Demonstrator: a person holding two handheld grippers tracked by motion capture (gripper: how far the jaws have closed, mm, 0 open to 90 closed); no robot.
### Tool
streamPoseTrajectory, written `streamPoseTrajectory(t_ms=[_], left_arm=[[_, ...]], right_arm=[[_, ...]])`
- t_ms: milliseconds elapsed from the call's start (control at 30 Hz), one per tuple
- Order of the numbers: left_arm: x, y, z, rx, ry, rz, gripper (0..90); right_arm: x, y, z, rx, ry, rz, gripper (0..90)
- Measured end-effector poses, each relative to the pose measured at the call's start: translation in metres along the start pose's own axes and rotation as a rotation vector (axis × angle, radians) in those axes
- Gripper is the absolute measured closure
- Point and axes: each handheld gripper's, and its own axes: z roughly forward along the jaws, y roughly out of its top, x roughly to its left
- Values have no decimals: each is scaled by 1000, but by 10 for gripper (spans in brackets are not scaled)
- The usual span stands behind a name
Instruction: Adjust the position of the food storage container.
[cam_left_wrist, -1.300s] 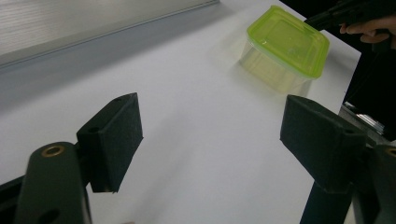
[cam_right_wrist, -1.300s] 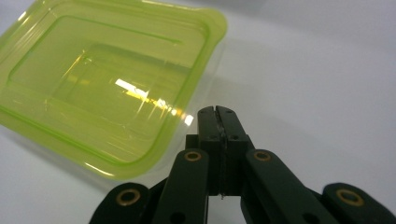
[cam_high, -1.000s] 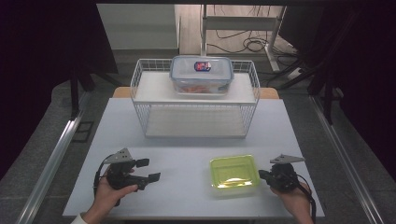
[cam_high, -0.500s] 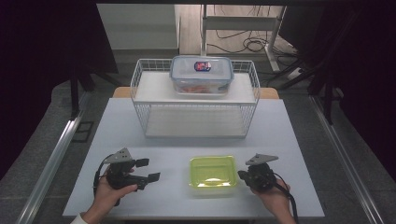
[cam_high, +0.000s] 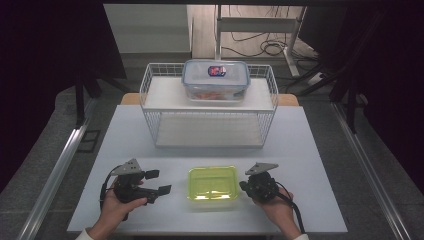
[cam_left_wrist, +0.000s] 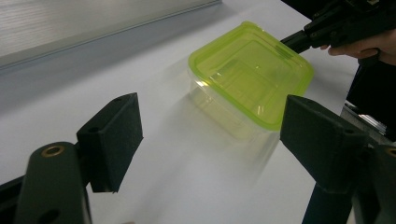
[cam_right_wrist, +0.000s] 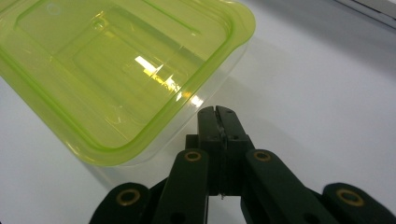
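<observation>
Right gripper, jaws closed, touches green-lidded container; left gripper wide open.

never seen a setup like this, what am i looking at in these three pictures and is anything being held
A person sits at a white table with a hand-held pair of tongs in each hand. One camera looks down from above; the other two ride on the tongs and look along their black jaws. The left tongs stand open with nothing between them. The right tongs are shut, tips at the side of a clear box with a green lid, pushing rather than gripping it. So nothing is held. Farther back, a white wire rack carries a clear lidded food box.
</observation>
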Motion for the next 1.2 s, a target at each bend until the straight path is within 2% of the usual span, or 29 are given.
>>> streamPoseTrajectory(t_ms=[167, 367, 400, 700, 733, 767, 800, 833, 867, 967, 1033, 1067, 1100, 1200], left_arm=[[0, 0, 1, 6, 0, 2, 206], [-1, 0, 1, 5, 2, 1, 206], [-2, 0, 1, 2, 2, 0, 206], [-5, 0, 4, 9, 6, -3, 203], [-7, 0, 6, 14, 4, -6, 200], [-7, 0, 6, 14, 4, -6, 200], [-9, -1, 8, 19, 4, -8, 199], [-9, -1, 8, 19, 4, -8, 196], [-11, -1, 10, 21, 3, -12, 196], [-11, -1, 12, 23, 6, -16, 194], [-13, -1, 14, 24, 7, -35, 191], [-15, -1, 18, 20, -9, -52, 190], [-15, -1, 18, 20, -9, -52, 190], [-17, -3, 28, 42, -32, -87, 190]], right_arm=[[4, 1, 2, -5, 14, -9, 894], [-2, -3, -5, -31, 9, 4, 894], [-7, -7, -11, -55, 10, 25, 894], [-23, -22, -33, -121, 35, 104, 894], [-26, -23, -36, -152, 66, 125, 892], [-26, -23, -36, -152, 66, 125, 892], [-27, -24, -37, -174, 98, 143, 878], [-27, -24, -37, -174, 98, 143, 878], [-26, -25, -36, -192, 124, 142, 844], [-25, -24, -34, -194, 141, 141, 792], [-24, -23, -32, -208, 161, 156, 685], [-24, -23, -31, -223, 184, 173, 602], [-24, -23, -31, -223, 184, 173, 602], [-25, -21, -31, -246, 215, 216, 504]])
